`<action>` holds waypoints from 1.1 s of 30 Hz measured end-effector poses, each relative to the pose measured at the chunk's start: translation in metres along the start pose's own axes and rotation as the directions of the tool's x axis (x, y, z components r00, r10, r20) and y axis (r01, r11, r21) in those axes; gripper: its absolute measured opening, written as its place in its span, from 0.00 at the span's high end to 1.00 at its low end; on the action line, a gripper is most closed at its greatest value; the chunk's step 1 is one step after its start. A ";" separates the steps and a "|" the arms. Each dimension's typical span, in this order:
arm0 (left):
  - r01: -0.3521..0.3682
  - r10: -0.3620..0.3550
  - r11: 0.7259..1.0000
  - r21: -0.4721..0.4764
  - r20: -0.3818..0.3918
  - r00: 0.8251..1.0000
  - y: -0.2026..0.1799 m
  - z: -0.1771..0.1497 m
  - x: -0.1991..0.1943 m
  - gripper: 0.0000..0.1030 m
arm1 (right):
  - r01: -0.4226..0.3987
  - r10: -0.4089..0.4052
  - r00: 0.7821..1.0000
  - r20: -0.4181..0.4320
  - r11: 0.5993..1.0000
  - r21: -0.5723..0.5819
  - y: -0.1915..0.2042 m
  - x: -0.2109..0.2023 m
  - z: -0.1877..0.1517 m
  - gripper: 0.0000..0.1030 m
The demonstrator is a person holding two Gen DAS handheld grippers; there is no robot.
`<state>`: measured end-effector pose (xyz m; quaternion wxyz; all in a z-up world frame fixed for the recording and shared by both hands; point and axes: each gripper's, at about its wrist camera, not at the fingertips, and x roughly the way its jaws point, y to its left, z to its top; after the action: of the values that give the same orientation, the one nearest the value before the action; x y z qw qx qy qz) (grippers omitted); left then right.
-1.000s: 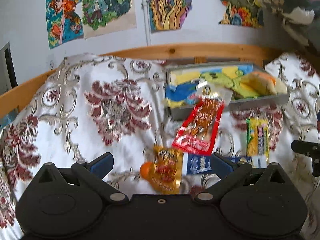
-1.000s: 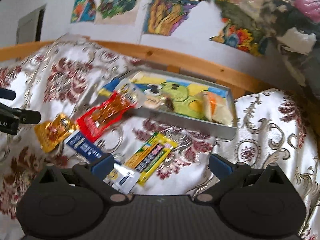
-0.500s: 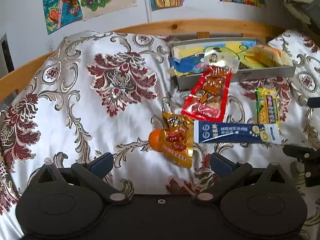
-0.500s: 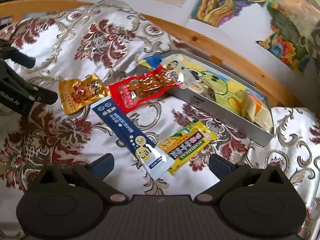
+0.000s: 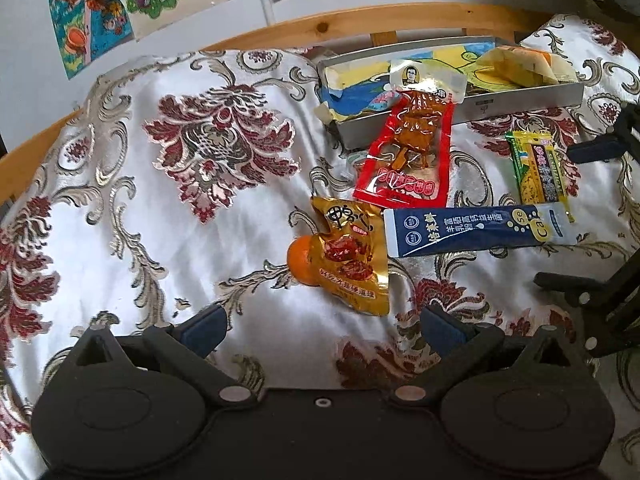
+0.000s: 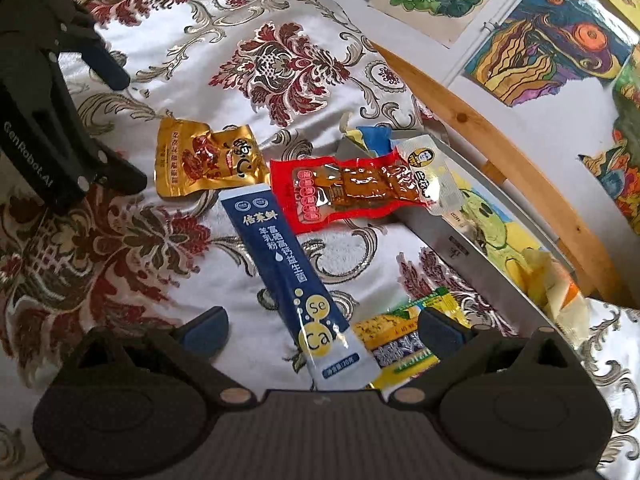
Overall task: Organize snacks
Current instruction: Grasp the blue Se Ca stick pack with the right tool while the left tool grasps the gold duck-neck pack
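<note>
While both claws hang released over the bedspread (image 5: 120, 208), nothing is gripped.
Blue sachet (image 6: 288, 264) runs lengthwise from frame centre down to the bottom edge of the right view, its near end between the spread fingers of the right claw (image 6: 320, 330); likely the nearer arm. Left claw (image 5: 320, 330) faces the gold packet (image 5: 352, 256). Tray (image 5: 520, 100) sits upper right.

The snack packets (image 5: 404, 152) are glossy plastic. The bedcover (image 5: 160, 208) is shiny woven cloth. The tray (image 5: 520, 100) looks matt metal, the rail (image 5: 360, 20) wood.
</note>
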<state>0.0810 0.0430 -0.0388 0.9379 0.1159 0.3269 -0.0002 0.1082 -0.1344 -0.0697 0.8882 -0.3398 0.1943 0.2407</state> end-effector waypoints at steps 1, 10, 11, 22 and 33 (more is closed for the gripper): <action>0.014 -0.014 1.000 -0.008 -0.003 1.000 0.001 0.002 0.002 0.01 | -0.017 0.017 1.000 0.003 1.000 0.016 -0.002 0.003 0.000 0.00; 0.167 -0.172 0.978 -0.122 -0.031 0.985 0.010 0.006 0.026 0.01 | -0.082 0.081 0.997 0.015 0.996 0.018 -0.011 0.025 -0.002 0.00; 0.172 -0.177 0.977 -0.128 -0.028 0.984 0.011 0.007 0.026 0.01 | -0.092 0.092 0.996 0.016 0.996 0.022 -0.012 0.027 -0.002 0.00; 0.234 -0.238 0.956 -0.179 0.000 0.971 0.012 0.012 0.034 0.02 | -0.144 0.143 0.990 0.015 0.985 0.093 -0.018 0.043 -0.002 0.13; 0.290 -0.280 0.943 -0.166 0.081 0.957 -0.002 0.022 0.026 0.21 | -0.211 0.218 0.975 -0.041 0.968 0.134 -0.015 0.039 0.007 0.56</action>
<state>0.1147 0.0385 -0.0383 0.9435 -0.0160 0.3122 -0.1101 0.1496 -0.1274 -0.0770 0.8713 -0.2655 0.2694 0.3127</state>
